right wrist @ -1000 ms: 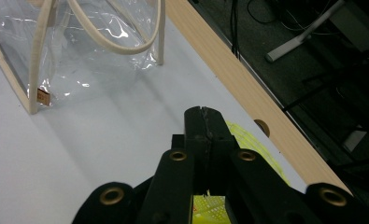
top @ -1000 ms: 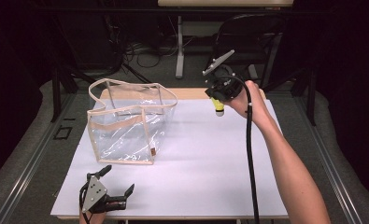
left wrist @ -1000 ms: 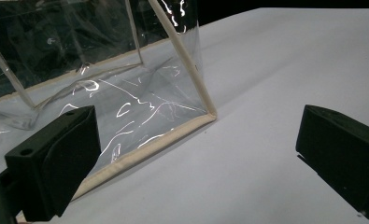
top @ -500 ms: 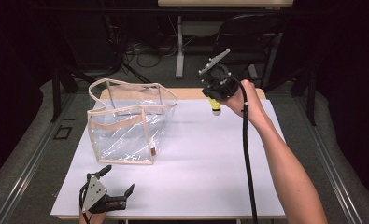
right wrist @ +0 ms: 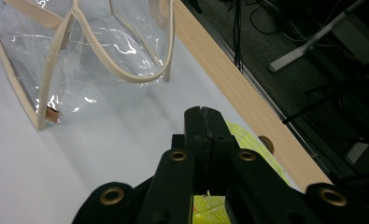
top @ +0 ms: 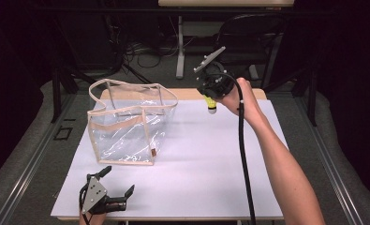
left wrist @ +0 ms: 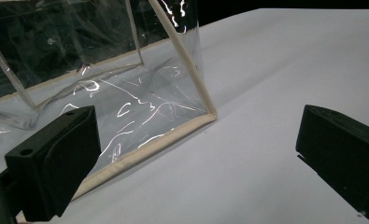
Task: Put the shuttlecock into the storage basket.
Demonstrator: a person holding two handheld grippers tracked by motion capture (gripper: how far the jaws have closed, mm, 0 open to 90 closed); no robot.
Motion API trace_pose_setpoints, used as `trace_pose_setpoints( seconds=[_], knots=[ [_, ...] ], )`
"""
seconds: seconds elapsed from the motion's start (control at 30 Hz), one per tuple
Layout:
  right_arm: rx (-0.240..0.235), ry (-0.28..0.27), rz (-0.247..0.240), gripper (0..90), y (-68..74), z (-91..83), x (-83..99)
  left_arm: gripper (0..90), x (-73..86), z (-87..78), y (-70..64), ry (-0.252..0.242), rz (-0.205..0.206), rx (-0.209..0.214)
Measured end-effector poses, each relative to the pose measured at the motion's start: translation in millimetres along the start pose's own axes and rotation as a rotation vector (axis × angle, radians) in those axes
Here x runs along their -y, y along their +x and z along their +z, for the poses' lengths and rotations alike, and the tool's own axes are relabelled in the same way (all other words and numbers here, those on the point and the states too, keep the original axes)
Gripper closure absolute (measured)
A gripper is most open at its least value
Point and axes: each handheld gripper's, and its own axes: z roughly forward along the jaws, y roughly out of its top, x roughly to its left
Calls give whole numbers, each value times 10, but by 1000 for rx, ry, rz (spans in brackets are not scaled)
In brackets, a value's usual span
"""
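Right gripper (top: pixel 210 96) clamps a yellow shuttlecock (top: pixel 211 104), long axis vertical, cork tip down.

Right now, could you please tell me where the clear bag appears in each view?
High view: the bag stands left of centre on the white table.
Left gripper view: upper left, beyond the open jaws.
Right gripper view: upper left, ahead of the shut jaws.
Shared landmark: the bag's beige trim.

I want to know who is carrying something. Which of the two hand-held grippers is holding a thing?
The right hand-held gripper, raised near the table's far edge, is shut on a yellow shuttlecock. The left hand-held gripper lies open near the clear bag.
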Motion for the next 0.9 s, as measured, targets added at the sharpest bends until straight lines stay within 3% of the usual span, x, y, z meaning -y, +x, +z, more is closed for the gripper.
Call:
trace_pose_setpoints(
  seconds=[0.9],
  knots=[
    [-5,-21,-15,900,53,44,-144,0,0,-3,3,0,1,0]
  ],
)
